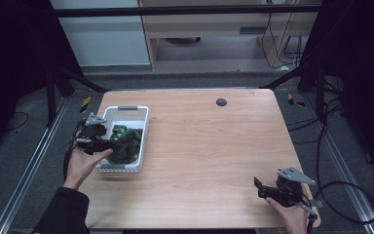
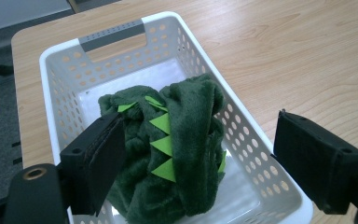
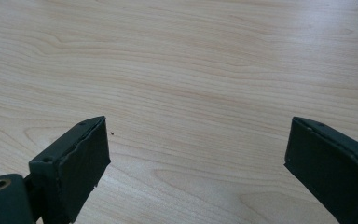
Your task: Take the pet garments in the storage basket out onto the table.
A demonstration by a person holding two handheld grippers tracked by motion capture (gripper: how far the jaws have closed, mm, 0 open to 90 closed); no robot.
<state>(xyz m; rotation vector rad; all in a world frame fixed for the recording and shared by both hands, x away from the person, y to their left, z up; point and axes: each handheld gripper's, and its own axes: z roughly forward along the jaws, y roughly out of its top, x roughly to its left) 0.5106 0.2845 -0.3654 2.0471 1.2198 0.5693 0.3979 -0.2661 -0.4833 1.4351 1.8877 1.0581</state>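
Observation:
A dark green plush toy [image 2: 172,154] with light green felt spikes lies bundled in a white perforated basket [image 2: 65,60]. In the high view the plush toy [image 1: 126,142] fills the near half of the basket [image 1: 143,127] at the table's left. My left gripper [image 2: 198,154] hangs open just above the toy, one jaw on each side of it, touching nothing. The left gripper [image 1: 108,144] sits over the basket's left rim in the high view. My right gripper [image 3: 198,158] is open over bare wood. The right gripper [image 1: 258,187] rests near the table's front right corner.
The light wooden table [image 1: 214,146] has a small dark round grommet [image 1: 221,102] near its far edge. The basket has a grey handle [image 2: 112,35] on its far wall. Black frame legs and cables stand on the grey floor around the table.

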